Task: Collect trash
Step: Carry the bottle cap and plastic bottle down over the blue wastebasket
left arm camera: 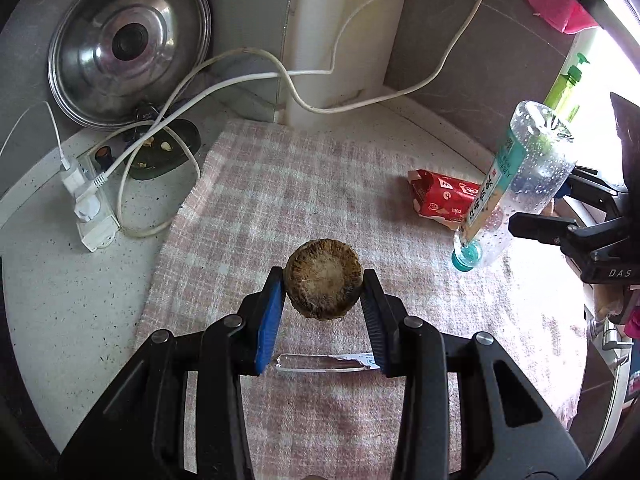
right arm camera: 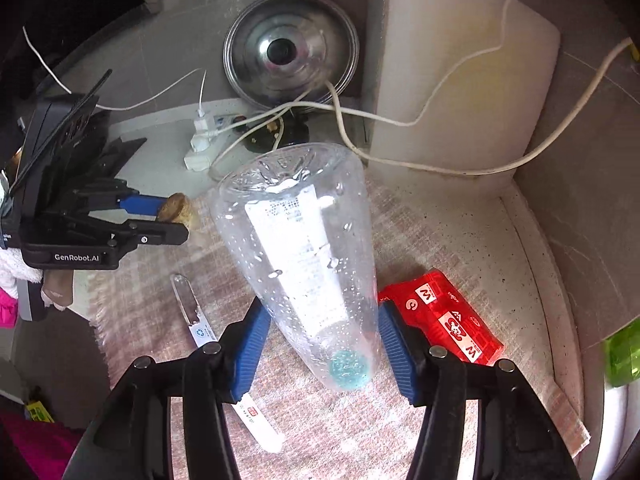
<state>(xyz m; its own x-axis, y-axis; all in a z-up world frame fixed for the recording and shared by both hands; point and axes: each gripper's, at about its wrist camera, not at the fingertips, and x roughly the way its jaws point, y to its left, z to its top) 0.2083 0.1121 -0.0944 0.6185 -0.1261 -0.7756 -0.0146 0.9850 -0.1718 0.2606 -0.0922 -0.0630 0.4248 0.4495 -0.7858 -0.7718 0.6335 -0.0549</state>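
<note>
My left gripper (left arm camera: 323, 280) is shut on a brown, round cob-like stub (left arm camera: 323, 276) and holds it above the pink checked cloth (left arm camera: 256, 200). The right wrist view shows the same gripper (right arm camera: 172, 220) and stub (right arm camera: 174, 208) at the left. My right gripper (right arm camera: 322, 312) is shut on a clear plastic bottle (right arm camera: 304, 220) with water drops inside, its teal cap (right arm camera: 349, 368) pointing down. In the left wrist view the bottle (left arm camera: 532, 152) hangs tilted above the cloth at the right. A red wrapper (left arm camera: 444, 196) (right arm camera: 444, 316) and a clear plastic strip (left arm camera: 326, 362) (right arm camera: 192, 308) lie on the cloth.
A steel pot lid (left arm camera: 128, 44) leans on the back wall beside a white board (left arm camera: 340, 20). A power strip (left arm camera: 88, 200) with white cables and a small dark dish (left arm camera: 168, 152) sit at the back left. A green bottle (left arm camera: 568, 84) stands at the right.
</note>
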